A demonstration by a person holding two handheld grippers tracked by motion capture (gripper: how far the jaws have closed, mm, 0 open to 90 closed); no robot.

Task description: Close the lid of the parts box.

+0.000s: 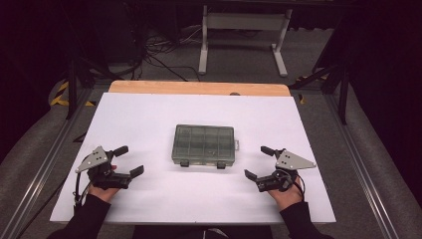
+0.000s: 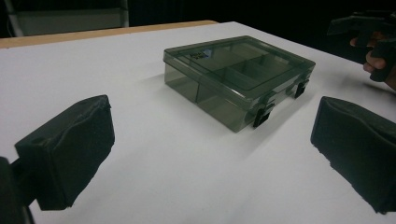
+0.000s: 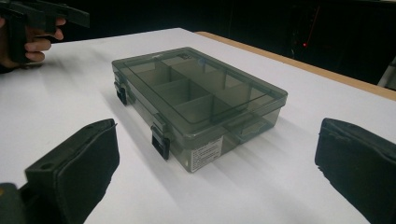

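White tabletop (image 1: 149,119) fills the scene, its wooden far edge showing. At its middle sits a smoky clear compartment box (image 1: 203,145) — lid closed, two black latches (image 1: 184,163) facing near. Left gripper (image 1: 124,160) and right gripper (image 1: 258,161) flank it, well apart — fingers spread, holding nothing.

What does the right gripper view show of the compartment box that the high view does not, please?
The right gripper view alone shows the white label on the short side wall of the compartment box, and how tall the walls stand. The high view alone shows both grippers at once, the left gripper and the right gripper, each open and apart from the box, which sits mid-sheet on the white table cover. Both views show the lid shut, the dividers through it, and two dark latches on the box's near long side.
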